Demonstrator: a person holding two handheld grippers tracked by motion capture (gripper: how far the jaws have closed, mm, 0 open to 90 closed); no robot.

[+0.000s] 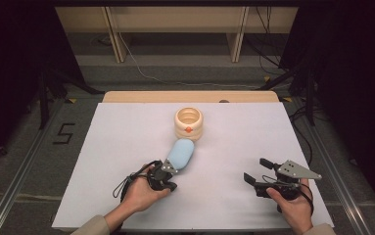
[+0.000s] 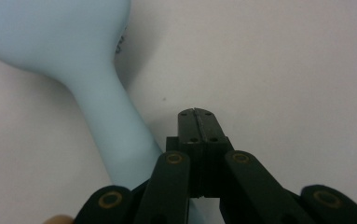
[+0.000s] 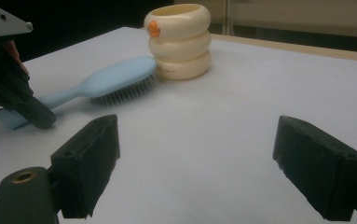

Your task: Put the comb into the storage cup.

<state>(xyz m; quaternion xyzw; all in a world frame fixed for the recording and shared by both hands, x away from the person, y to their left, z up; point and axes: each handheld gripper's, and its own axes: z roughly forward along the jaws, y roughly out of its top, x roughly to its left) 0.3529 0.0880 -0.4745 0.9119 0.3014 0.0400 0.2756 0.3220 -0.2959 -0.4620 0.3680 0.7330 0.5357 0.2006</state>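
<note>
High view: a white table point(image 1: 126, 147) carries a cream ringed holder point(image 1: 188, 123) toward the far middle, an orange mark on its front. A light blue hairbrush point(image 1: 180, 154) lies bristles down just before it, its head close against the holder's base and its handle running back to the left gripper point(image 1: 168, 178). That gripper's jaws are pressed together with nothing between them, the handle lying just alongside. The right gripper point(image 1: 258, 171) rests well apart on bare table, jaws spread wide and empty.

Left tool point(image 1: 168, 176), held low in the left hand point(image 1: 138, 193), jaws pressed together, empty. Right tool point(image 1: 256, 172), in the right hand point(image 1: 292, 203), jaws spread wide.
</note>
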